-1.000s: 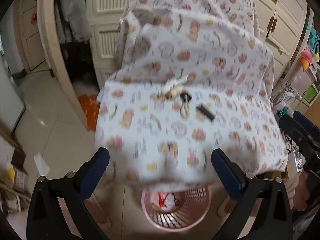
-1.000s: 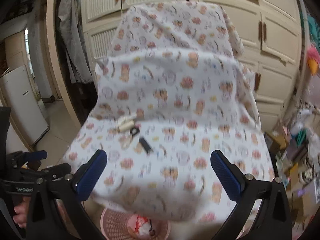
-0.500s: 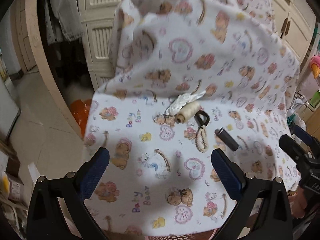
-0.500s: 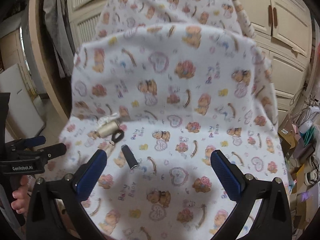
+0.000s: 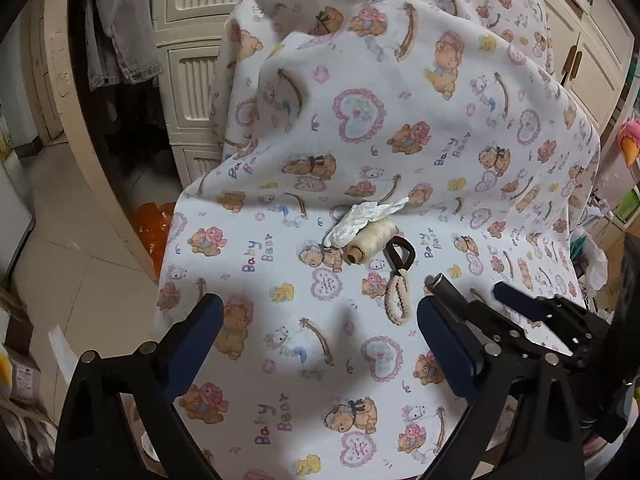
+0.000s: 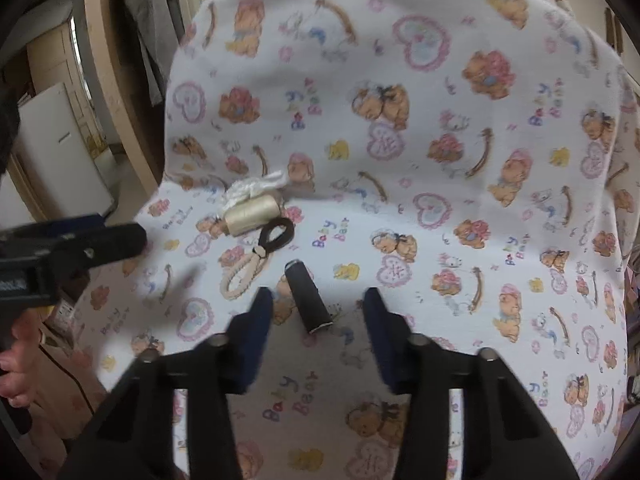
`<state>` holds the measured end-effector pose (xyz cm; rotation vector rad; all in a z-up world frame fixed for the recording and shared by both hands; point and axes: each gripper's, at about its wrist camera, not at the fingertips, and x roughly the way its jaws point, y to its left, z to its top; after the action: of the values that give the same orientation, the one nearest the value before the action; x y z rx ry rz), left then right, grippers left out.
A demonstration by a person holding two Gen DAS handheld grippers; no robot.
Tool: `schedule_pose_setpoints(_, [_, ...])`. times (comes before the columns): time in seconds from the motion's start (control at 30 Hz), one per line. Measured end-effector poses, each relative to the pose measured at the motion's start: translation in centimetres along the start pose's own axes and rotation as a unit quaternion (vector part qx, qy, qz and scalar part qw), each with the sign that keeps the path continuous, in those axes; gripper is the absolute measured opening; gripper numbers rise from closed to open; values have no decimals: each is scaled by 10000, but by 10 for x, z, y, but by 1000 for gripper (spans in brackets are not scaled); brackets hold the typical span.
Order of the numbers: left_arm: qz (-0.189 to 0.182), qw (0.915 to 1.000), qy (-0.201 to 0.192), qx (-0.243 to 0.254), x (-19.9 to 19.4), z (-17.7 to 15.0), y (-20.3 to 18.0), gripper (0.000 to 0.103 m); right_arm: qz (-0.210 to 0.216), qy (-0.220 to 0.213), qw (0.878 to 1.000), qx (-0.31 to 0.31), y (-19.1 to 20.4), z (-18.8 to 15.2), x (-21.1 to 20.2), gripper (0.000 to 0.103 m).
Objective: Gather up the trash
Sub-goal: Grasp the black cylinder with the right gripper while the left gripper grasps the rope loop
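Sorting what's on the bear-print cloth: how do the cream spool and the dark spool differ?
Colour: the cream spool is pale; the dark spool is near black. Place: the cream spool lies against the crumpled tissue; the dark spool lies alone, between the right gripper's fingers, untouched. Build: the cream spool looks stubbier, the dark spool slimmer. Both lie on their sides on the cloth.

Obs, bkgd only. You've got a bear-print cloth (image 5: pixel 360 120) w/ "Baby Bear" lettering draped over a raised back + flat seat. Behind it: cream cabinets (image 5: pixel 192 80), louvred fronts at left, handled doors at right. A grey garment (image 5: pixel 128 40) hangs beside a curved wood frame (image 5: pixel 92 160). An orange bag (image 5: pixel 154 220) lies on the tiled floor (image 5: pixel 80 260), just beside the cloth's left edge. On your right cam, a white appliance (image 6: pixel 60 152) stands far left.
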<state>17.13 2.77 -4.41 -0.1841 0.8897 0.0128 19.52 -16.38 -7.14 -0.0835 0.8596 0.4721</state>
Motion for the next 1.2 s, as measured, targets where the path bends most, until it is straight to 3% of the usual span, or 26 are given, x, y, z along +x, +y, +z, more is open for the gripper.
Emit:
schedule_pose_setpoints(0.1, [-100, 9999, 57, -74, 4, -1, -1, 93, 66, 126, 9999, 71, 0, -1, 10, 28])
schedule_pose_setpoints(0.17, [-164, 9998, 87, -66, 7, -1, -2, 92, 34, 185, 9998, 64, 1, -2, 13, 16])
schedule_pose_setpoints(0.23, [-213, 9996, 134, -99, 11, -1, -2, 91, 46, 261, 9996, 19, 3, -2, 16, 15])
schedule_pose_setpoints(0.37, [-454, 9984, 260, -222, 17, 0, -1, 82, 50, 287, 9996, 26, 3, -5, 18, 1])
schedule_pose_setpoints(0.6, [-742, 9963, 422, 104, 26, -3, -21, 59, 128, -22, 9998, 164, -5, -3, -12, 1])
schedule_pose_setpoints(0.83, [-672, 9942, 571, 620, 46, -12, -52, 55, 7, 56, 9994, 353, -23, -6, -14, 2])
schedule_pose_setpoints(1.03, [-471, 9952, 561, 643, 61, -11, -55, 23, -14, 31, 9991, 413, -27, -5, -17, 2])
schedule_pose_setpoints(1.1, [-643, 9941, 618, 610, 63, -11, -53, 6, -29, 27, 9992, 409, -26, -4, -17, 2])
schedule_pose_setpoints(1.2, [-651, 9942, 623, 583, 61, -10, -52, 1, -54, 22, 9992, 385, -25, -4, -17, 4])
